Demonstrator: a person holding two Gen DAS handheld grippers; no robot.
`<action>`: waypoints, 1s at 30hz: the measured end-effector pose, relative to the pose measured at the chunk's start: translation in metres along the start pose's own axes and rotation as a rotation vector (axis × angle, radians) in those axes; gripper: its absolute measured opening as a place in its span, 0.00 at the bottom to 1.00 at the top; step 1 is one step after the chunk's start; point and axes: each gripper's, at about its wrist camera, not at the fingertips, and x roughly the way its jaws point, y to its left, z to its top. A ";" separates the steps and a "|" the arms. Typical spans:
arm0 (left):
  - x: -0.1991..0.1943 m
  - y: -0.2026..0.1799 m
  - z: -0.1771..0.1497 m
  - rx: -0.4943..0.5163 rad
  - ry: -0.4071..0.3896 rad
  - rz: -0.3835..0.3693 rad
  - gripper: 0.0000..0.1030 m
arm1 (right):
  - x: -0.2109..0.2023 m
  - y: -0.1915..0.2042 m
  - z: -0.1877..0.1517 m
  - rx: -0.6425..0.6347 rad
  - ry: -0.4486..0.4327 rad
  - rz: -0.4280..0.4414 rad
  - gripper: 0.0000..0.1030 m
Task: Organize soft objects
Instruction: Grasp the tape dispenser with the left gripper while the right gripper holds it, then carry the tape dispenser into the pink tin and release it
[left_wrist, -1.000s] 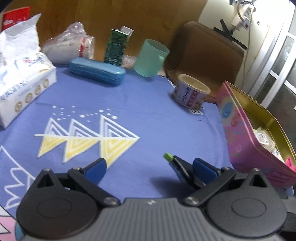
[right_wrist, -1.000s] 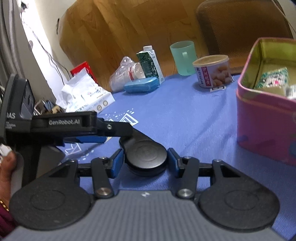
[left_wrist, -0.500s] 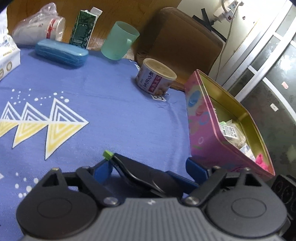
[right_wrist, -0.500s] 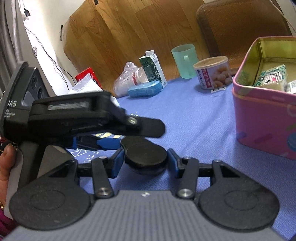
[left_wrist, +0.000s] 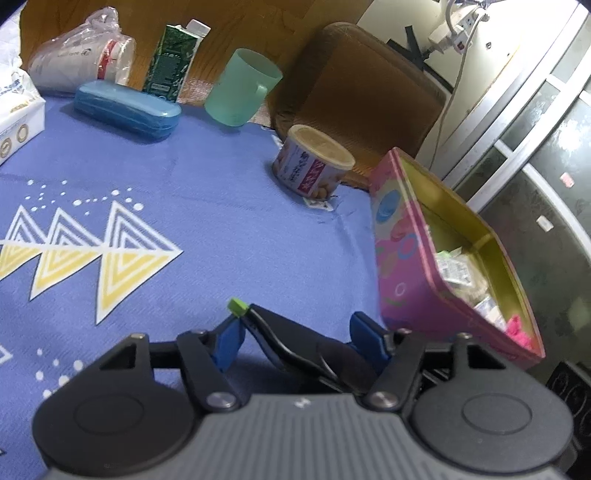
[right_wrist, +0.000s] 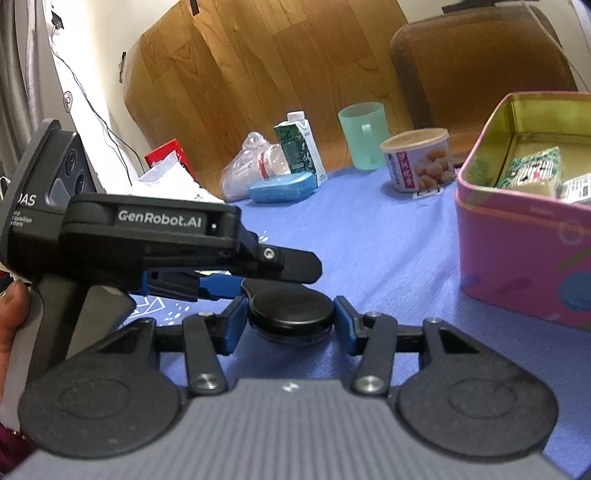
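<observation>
Tin (left_wrist: 391, 266): packets already stowed inside.
Right gripper (right_wrist: 290, 323): black round-ended object (right_wrist: 291, 314) clamped.
Left gripper (left_wrist: 295, 341): closing around it.

The left gripper (left_wrist: 301, 341) has a grey ribbed body at the bottom of the frame. On each side sits a round black disc, and black link arms with silver screws lead to blue finger pads (left_wrist: 229, 341).

The right gripper (right_wrist: 290, 325) has the same build: a grey ribbed body, two black discs, silver screws and blue pads. At the left of this frame, the other gripper shows a black housing with white letters "GenRobot.AI" and two round lenses. A hand (right_wrist: 11, 332) is at the left edge, with a dark red sleeve (right_wrist: 9, 439) in the lower left corner.
</observation>
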 end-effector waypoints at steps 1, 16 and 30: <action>-0.001 -0.002 0.002 0.002 -0.003 -0.008 0.62 | -0.002 0.000 0.001 -0.007 -0.012 -0.006 0.52; 0.019 -0.108 0.037 0.241 -0.055 -0.107 0.62 | -0.052 -0.015 0.032 -0.117 -0.249 -0.213 0.52; 0.079 -0.184 0.037 0.360 0.003 -0.180 0.66 | -0.078 -0.071 0.047 -0.100 -0.293 -0.532 0.52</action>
